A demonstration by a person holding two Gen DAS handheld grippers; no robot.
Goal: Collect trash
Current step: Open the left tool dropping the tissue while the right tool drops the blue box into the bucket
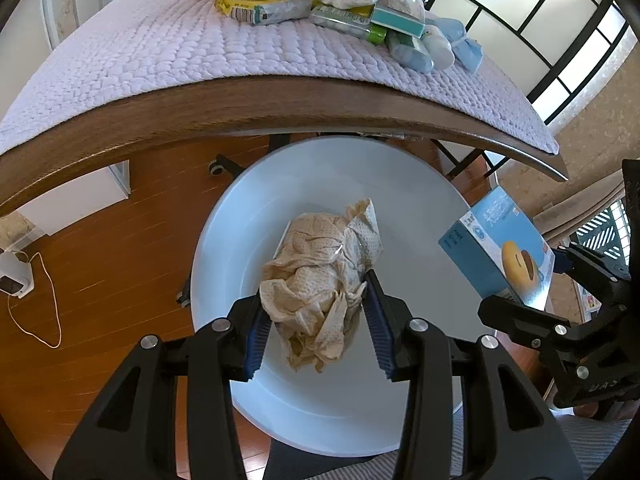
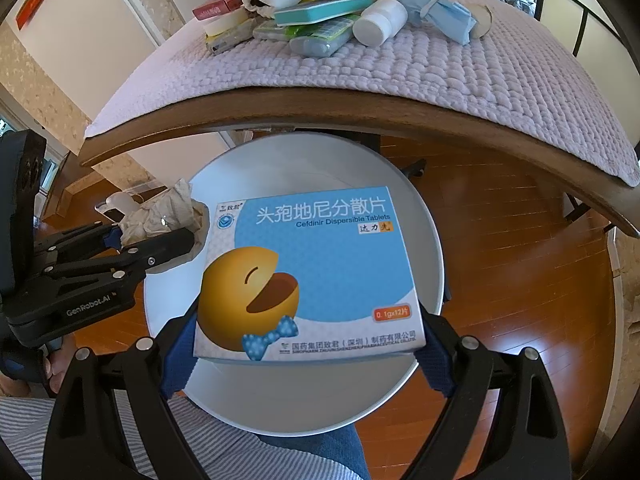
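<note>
My left gripper (image 1: 314, 320) is shut on a crumpled beige paper towel (image 1: 320, 264) and holds it over a round white bin (image 1: 224, 240) on the floor below the table edge. My right gripper (image 2: 308, 344) is shut on a blue medicine box (image 2: 312, 264) with a yellow cartoon face, also held over the bin (image 2: 420, 248). The box (image 1: 500, 248) and right gripper (image 1: 560, 320) show at the right of the left wrist view. The towel (image 2: 160, 212) and left gripper (image 2: 120, 248) show at the left of the right wrist view.
A table with a lilac quilted mat (image 1: 160, 60) stands ahead, its wooden edge (image 1: 280, 100) above the bin. On its far side lies a pile (image 2: 320, 20): packets, a teal box, a white bottle, a blue mask, a tape roll. Wood floor (image 1: 100, 260) with a cable lies left.
</note>
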